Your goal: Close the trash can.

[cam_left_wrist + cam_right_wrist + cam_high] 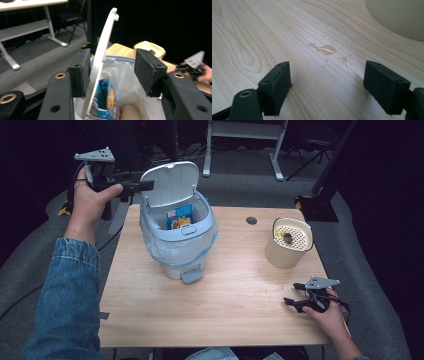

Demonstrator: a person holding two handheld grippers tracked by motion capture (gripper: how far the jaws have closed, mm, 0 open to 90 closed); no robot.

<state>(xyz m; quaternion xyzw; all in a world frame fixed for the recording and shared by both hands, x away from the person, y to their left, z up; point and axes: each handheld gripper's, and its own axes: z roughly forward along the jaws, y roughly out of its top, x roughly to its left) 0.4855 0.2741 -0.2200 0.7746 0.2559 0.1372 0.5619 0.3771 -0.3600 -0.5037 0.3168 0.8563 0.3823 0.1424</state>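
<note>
Left tool (111,71) wide open astride raised bin lid (102,55); right tool (327,83) open, empty; packet (179,216) print unreadable.

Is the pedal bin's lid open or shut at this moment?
Open. The lid stands upright behind the bin, and the left tongs straddle its edge, jaws apart.

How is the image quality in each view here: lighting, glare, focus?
High view: table evenly lit, surroundings nearly black. Left gripper view: bin lid pale against a dark background, left claw pads near and soft, the far hand blurred. Right gripper view: sharp wood grain, a glinting wet smear, right claw pads slightly soft.
</note>
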